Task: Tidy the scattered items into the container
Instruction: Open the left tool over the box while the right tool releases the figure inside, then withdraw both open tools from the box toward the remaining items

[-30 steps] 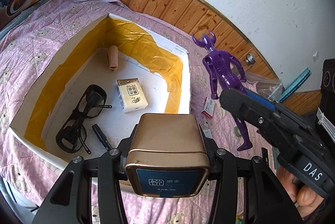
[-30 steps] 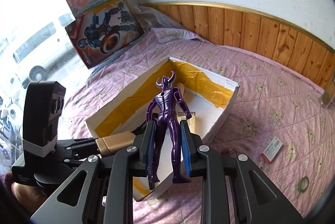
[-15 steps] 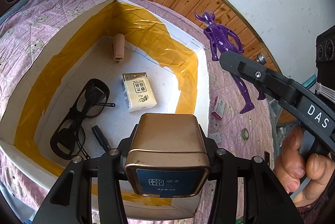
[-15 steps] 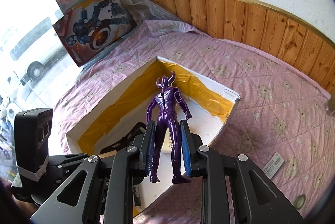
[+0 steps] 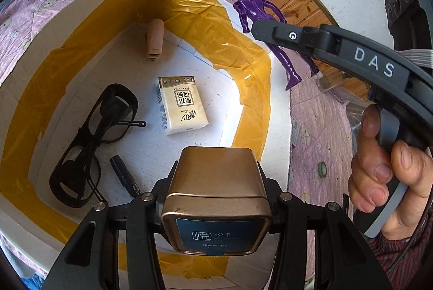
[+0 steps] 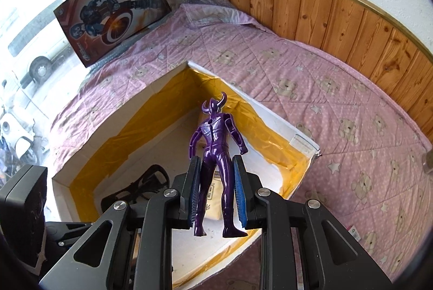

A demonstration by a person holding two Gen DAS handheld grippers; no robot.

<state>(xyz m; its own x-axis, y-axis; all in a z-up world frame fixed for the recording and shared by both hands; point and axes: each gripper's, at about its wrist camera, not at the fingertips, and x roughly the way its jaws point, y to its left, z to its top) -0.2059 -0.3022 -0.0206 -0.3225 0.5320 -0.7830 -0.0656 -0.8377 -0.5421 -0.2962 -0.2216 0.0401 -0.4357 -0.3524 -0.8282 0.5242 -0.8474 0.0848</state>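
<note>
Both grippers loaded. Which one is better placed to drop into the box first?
Left, probably. The left gripper holds the gold tin over bare floor inside the white box. The right gripper has the purple figure nearer the box's edge.

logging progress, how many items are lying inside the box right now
4: safety glasses at left, black marker beside them, tissue pack mid-floor, tan stapler at the far corner. The gold tin may hide more.
</note>
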